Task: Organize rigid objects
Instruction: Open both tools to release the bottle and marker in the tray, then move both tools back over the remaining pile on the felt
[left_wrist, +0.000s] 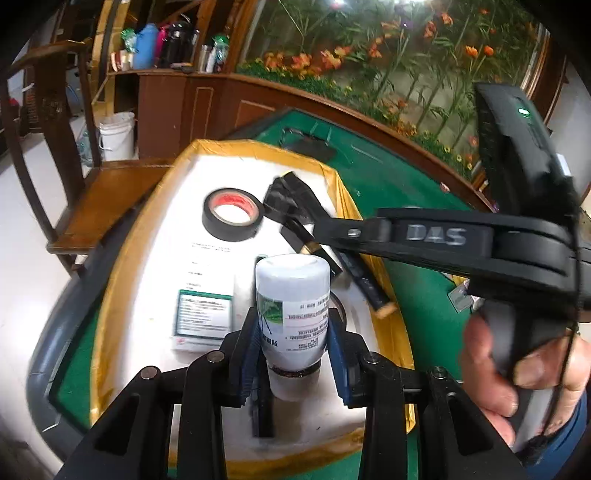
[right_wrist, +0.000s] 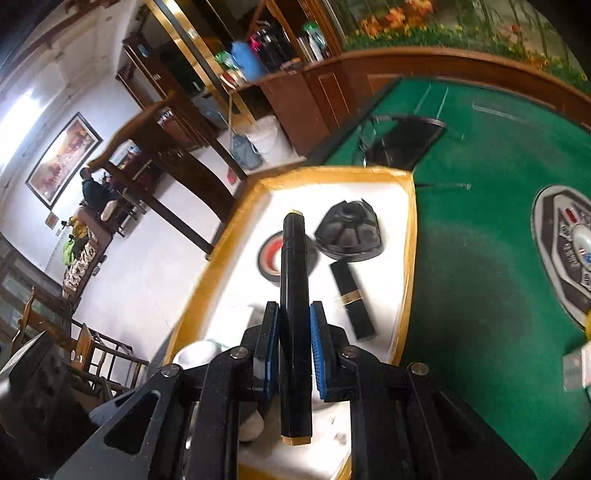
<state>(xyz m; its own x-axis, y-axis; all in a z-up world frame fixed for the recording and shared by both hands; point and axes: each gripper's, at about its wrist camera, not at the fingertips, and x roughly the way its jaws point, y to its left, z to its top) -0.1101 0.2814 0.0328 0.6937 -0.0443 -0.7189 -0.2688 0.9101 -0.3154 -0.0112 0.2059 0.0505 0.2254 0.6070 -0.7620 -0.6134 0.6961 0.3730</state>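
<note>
L gripper (left_wrist: 291, 343) part open, pads clamped on white bottle (left_wrist: 293, 317), held above white tray (left_wrist: 155, 236). R gripper (right_wrist: 294, 349) nearly shut, gripping black pen (right_wrist: 293, 295) lengthwise over tray w/ tape roll (left_wrist: 231, 214).

A: What can't you make out from my left side?

B: The bottle (left_wrist: 291, 317) between my fingers (left_wrist: 249, 354) hides its own base, and its label print is too blurred to read. The box (left_wrist: 205, 314) beside it has text too small to tell.

A: And the right?

B: The pen (right_wrist: 293, 321) covers part of the tape (right_wrist: 271, 254) behind it. A white thing (right_wrist: 195, 354) low on the left sits half behind my fingers (right_wrist: 267, 343); I cannot tell what it is. The disc (right_wrist: 565, 251) on the table (right_wrist: 480, 258) is cut off by the edge.
</note>
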